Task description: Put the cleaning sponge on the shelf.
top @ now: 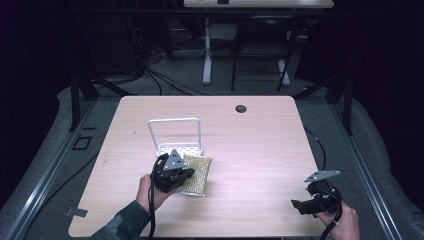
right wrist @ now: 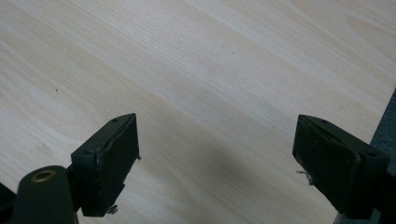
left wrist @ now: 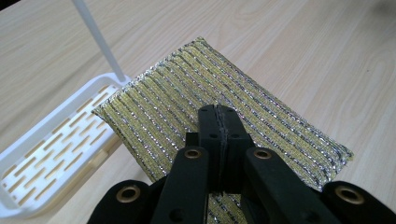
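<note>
A gold and silver striped scouring pad (top: 200,175) (left wrist: 187,98) lies flat on the wooden table, one corner resting against a white slotted tray (top: 179,149) (left wrist: 42,140) that has a tall hoop handle. My left gripper (top: 186,173) (left wrist: 218,113) hovers over the pad's near half with its jaws pressed together and nothing between them. Whether the tips touch the pad I cannot tell. My right gripper (top: 300,204) (right wrist: 217,133) sits near the table's front right corner, jaws wide open over bare wood.
A small dark hole (top: 241,108) marks the table's far side. The table's right edge (right wrist: 385,126) runs close beside my right gripper. Beyond the table are dark floor, cables and another desk's legs (top: 207,60).
</note>
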Demonstrator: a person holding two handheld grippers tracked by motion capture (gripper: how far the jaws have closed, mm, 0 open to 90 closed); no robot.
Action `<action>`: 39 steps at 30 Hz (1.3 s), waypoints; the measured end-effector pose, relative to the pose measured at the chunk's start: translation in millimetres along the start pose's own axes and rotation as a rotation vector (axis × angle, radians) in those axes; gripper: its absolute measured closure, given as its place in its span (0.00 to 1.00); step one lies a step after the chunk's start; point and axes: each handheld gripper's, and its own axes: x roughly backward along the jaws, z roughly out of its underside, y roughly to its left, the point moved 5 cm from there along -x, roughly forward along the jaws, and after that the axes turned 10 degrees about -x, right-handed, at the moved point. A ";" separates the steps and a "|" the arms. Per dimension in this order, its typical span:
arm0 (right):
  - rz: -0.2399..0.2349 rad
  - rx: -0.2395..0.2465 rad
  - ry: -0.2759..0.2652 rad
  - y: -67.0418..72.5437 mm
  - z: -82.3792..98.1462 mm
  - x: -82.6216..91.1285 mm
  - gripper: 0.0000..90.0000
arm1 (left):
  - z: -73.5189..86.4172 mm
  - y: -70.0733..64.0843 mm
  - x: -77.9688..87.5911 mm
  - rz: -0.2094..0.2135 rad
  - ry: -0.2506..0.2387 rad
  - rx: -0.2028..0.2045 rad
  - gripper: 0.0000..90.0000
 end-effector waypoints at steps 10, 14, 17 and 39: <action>0.003 0.004 0.006 1.4 0.2 0.2 0.16 | 13.9 12.4 11.8 -0.027 0.013 0.029 1.00; 0.001 0.011 0.007 2.2 -0.4 -0.8 0.16 | 15.7 17.2 15.8 -0.049 0.009 0.028 1.00; -0.004 0.011 0.007 3.0 -0.4 -1.0 0.16 | 17.5 21.0 17.6 -0.064 0.011 0.030 1.00; -0.016 0.023 0.003 5.6 -7.6 -5.5 0.16 | 18.2 57.5 14.6 -0.170 -0.002 0.035 1.00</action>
